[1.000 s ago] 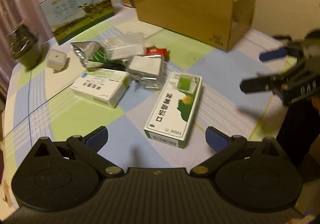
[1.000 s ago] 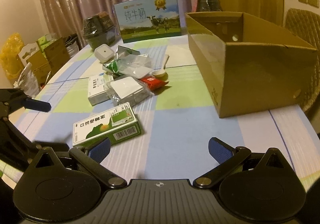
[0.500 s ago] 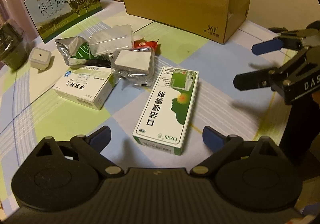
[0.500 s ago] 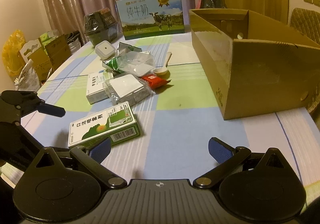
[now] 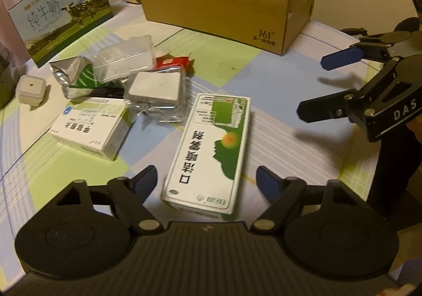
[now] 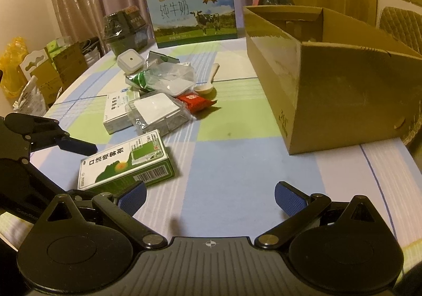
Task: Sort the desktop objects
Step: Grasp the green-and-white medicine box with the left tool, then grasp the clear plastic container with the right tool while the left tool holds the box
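A glossy printed cardboard finish is seen on the green-and-white box (image 5: 208, 149). Plain matt corrugated cardboard forms the brown carton (image 5: 232, 3). Crinkled clear plastic wraps the white pad (image 5: 155, 87); shiny foil covers the pouch (image 5: 69, 77). Woven cloth covers the table (image 5: 263, 66).

The tablecloth (image 6: 237, 177) has blue, green and white checks with thin stripes. The long box (image 5: 211, 148) is white and green with an orange spot. The carton (image 6: 343, 100) is plain brown. The packet (image 6: 195, 100) is red. The gripper pads (image 6: 287, 201) are blue on black arms.
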Tool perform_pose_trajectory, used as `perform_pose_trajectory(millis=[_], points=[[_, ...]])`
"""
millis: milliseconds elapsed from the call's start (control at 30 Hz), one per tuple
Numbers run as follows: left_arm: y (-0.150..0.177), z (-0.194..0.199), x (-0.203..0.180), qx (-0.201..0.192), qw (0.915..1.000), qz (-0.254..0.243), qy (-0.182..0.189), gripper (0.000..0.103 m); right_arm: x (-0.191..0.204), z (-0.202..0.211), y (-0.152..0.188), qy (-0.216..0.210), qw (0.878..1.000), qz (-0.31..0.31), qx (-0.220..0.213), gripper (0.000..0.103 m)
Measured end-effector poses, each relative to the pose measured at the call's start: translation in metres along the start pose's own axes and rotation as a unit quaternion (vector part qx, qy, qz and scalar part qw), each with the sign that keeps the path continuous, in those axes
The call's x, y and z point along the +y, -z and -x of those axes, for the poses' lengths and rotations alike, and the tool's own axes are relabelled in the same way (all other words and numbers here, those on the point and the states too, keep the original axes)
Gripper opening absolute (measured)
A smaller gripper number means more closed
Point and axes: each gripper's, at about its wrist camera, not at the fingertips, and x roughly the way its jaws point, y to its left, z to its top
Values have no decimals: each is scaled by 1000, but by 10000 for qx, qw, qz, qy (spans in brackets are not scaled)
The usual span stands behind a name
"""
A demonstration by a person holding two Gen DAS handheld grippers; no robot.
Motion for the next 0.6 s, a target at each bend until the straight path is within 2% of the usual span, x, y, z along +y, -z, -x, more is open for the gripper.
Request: perform_pose_trajectory(millis=[133,200,267,500,600], points=[[-4,-3,-2,-57,9999,-31,106,71,1,-2,1,-10,10000,29,27,101],[-5,-5,-1,-70,9999,11,122,62,1,-2,1,-3,10000,36,31,101],[-5,-6,1,-49,9999,79,139,56,1,-2,1,9,10000,45,30,101],[-2,-4,2,-38,9995,246,174,52,3,-3,1,-43,9999,79,65,101],[4,6,7,-59,9991,408,56,51,7,-3,0,-93,9998,144,29,101]])
